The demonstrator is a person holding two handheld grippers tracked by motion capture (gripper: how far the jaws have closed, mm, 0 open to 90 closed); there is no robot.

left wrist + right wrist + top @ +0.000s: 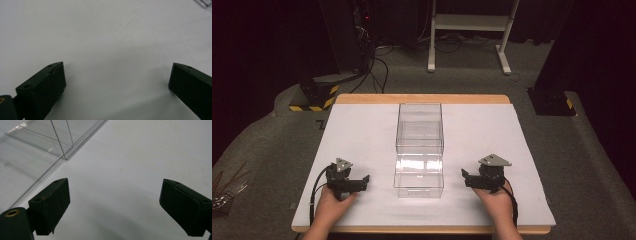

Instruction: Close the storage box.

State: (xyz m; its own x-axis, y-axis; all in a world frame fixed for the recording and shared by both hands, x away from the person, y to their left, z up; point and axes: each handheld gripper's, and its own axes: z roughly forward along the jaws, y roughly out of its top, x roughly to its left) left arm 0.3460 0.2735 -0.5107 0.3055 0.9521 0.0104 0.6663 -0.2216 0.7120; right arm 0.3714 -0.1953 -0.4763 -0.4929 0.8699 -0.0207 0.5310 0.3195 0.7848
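In the high view, a clear plastic box (419, 150) stood in the middle of the frame on the white-covered bench (362, 130), made of two see-through compartments set end to end, one toward the top of the frame and one toward the bottom. The left hand-held gripper (362, 183) sat at lower left of the frame, held in the person's left hand (332, 202), its tips turned toward the box and well apart from it. The right hand-held gripper (466, 178) sat at lower right, held in the right hand (494, 197), also turned toward the box, with a gap of bare white surface between them.

In the left gripper view, the left hand-held gripper (116, 75) had its jaws spread wide with nothing between them but the white surface; a corner of the clear plastic box (205, 3) showed at the far upper right of the frame.

In the right gripper view, the right hand-held gripper (113, 192) likewise stood wide open and empty. The clear plastic box (50, 135) lay in the upper left of that frame, its nearest corner just above the left jaw, not touching it.

A wooden edge (422, 98) of the bench ran along the top of the white surface.
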